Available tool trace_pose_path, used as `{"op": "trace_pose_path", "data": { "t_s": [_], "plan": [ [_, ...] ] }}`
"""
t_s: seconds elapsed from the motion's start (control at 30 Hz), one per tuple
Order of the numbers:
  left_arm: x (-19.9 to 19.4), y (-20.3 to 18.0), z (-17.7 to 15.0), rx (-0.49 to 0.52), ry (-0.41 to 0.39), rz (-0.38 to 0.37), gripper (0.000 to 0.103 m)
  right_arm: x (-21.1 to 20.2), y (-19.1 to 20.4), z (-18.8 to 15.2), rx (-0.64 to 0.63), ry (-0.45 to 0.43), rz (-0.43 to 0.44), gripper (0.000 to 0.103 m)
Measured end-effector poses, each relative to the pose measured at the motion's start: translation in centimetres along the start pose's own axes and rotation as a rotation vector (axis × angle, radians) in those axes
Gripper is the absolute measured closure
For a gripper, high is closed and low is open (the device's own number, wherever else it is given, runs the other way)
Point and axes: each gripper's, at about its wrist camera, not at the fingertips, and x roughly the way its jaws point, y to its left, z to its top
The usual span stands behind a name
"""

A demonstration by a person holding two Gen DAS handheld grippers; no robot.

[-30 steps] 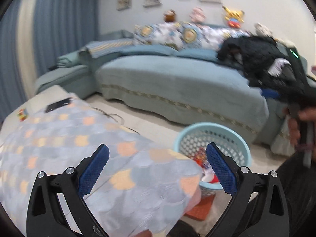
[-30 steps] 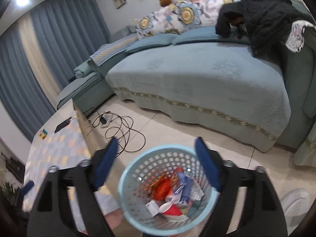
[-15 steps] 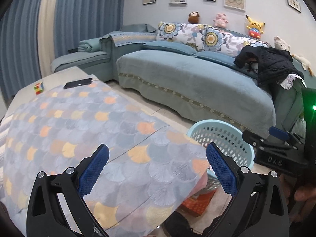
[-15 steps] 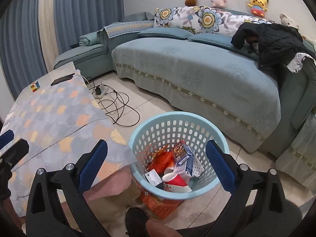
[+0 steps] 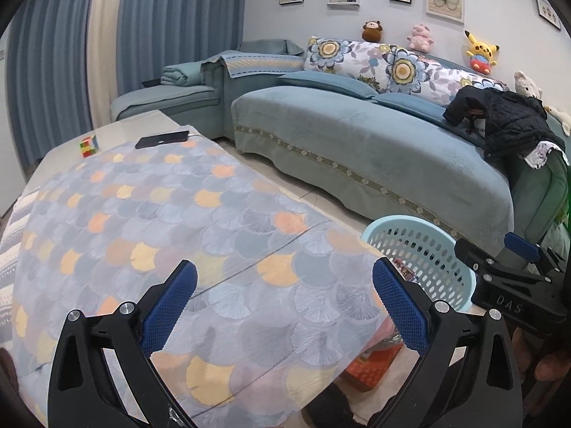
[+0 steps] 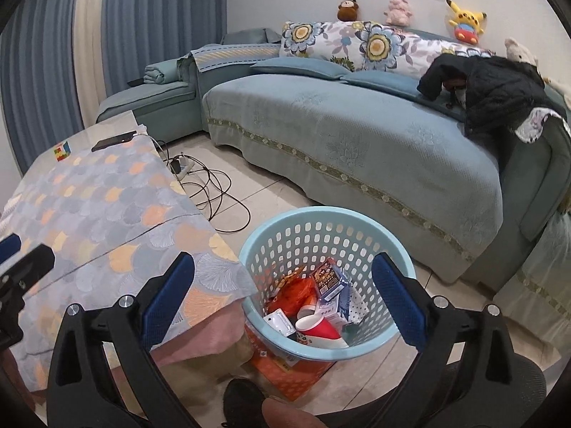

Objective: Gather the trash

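Directly over the light-blue perforated laundry basket [image 6: 326,281] hangs the right gripper [image 6: 283,301], jaws spread wide with nothing between them. Inside the basket lies the collected trash: a red paper cup [image 6: 316,325], an orange wrapper [image 6: 298,290], a small printed carton [image 6: 330,280] and a white packet [image 6: 280,322]. Just beside the basket on its left stands the table under a scale-patterned cloth [image 5: 171,221], and the left gripper [image 5: 283,308] hovers above that cloth, also wide and empty. Farther from the basket, at the table's far end, lie a black phone [image 5: 162,139] and a puzzle cube [image 5: 89,145]. Beyond the basket runs the blue sofa [image 6: 357,135].
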Motion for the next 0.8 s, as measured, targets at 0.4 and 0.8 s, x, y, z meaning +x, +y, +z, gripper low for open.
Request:
{"op": "trace_pose_path", "data": {
  "t_s": [0.4, 0.8],
  "plan": [
    [-0.37, -0.40, 0.27, 0.014, -0.011, -0.001, 0.008, 0.63, 0.00, -0.13, 0.010, 0.024, -0.006, 0.008],
    [-0.67, -0.60, 0.14, 0.021, -0.010, -0.007, 0.008, 0.88, -0.01, -0.19, 0.014, 0.038, -0.004, 0.008]
  ]
}}
